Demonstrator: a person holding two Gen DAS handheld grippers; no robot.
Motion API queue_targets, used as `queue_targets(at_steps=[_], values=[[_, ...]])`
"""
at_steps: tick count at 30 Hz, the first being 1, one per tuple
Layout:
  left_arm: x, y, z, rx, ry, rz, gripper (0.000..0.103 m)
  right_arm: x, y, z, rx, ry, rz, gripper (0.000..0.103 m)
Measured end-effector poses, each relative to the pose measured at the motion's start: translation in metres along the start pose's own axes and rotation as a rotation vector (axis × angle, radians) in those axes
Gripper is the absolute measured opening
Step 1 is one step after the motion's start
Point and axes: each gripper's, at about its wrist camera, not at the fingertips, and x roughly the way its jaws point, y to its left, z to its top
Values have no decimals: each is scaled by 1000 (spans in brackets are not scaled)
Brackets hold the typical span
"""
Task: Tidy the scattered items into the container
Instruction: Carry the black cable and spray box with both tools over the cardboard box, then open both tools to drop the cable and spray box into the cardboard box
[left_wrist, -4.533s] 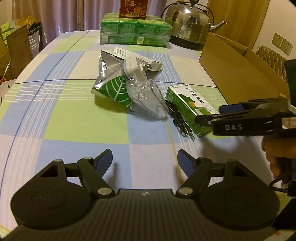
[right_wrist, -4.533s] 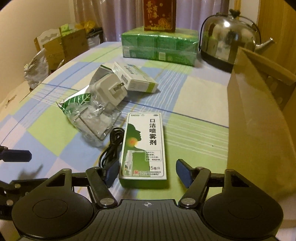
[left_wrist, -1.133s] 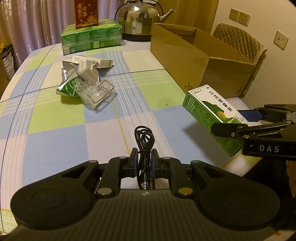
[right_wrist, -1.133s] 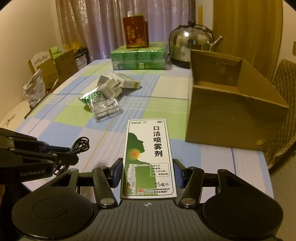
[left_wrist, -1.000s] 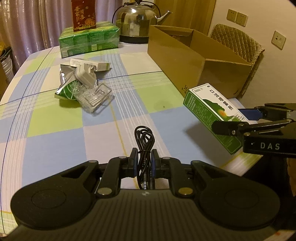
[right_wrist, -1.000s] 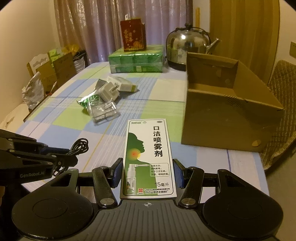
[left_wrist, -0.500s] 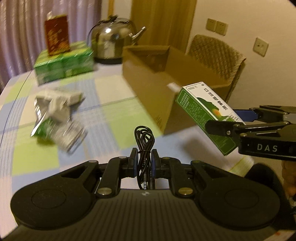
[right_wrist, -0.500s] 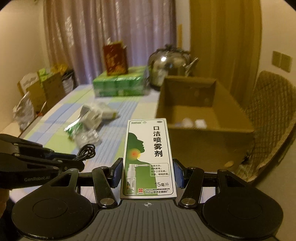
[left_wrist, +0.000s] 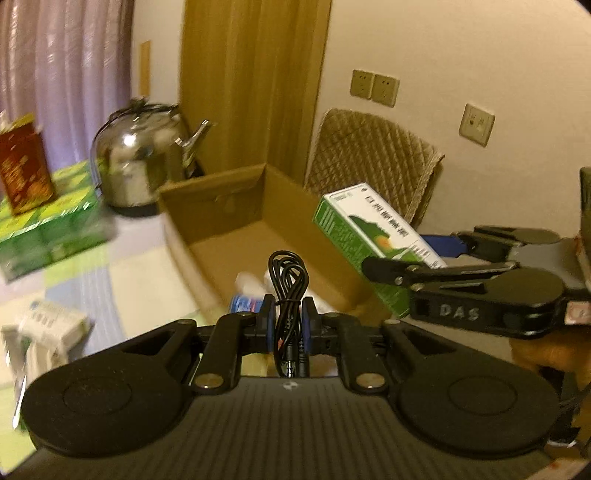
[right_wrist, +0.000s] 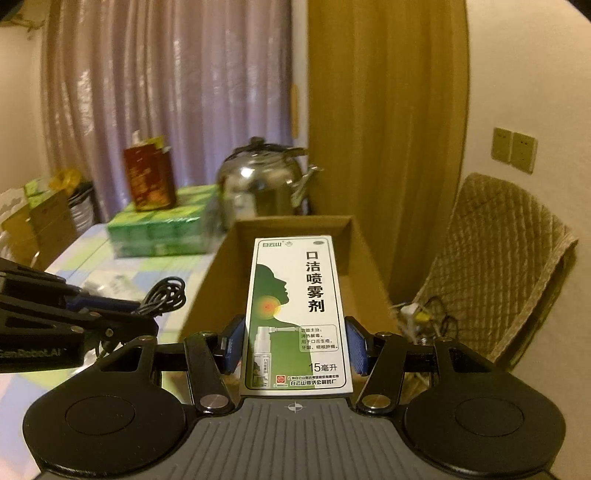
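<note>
Left wrist view: left tongs clamped on a coiled black cable, pinched across the bundle's middle, loop upward and plugs hanging below the pads. Held above the near edge of the open cardboard box, with a few small items already inside. Soft, light, floppy; likely to uncoil if gripped at one strand, so best held across the whole bundle as now. Right tongs alongside, gripping the green spray carton.

Right wrist view: right tongs closed on the spray carton by its long side faces near the lower end, raised before the cardboard box. Light, stiff, thin-walled card; probably crushable under hard squeeze, smooth enough to slip.
</note>
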Motion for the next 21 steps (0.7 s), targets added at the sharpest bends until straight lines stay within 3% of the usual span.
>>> queue_targets(at_steps=[8, 14, 21], values=[[66, 16, 32, -5, 33, -11, 11, 52, -34, 13, 50, 55, -31, 52], [114, 31, 19, -21, 124, -2, 11, 83, -40, 1, 31, 123, -34, 52], [137, 35, 3, 3, 173, 3, 11, 99, -40, -11, 11, 156, -26, 52]])
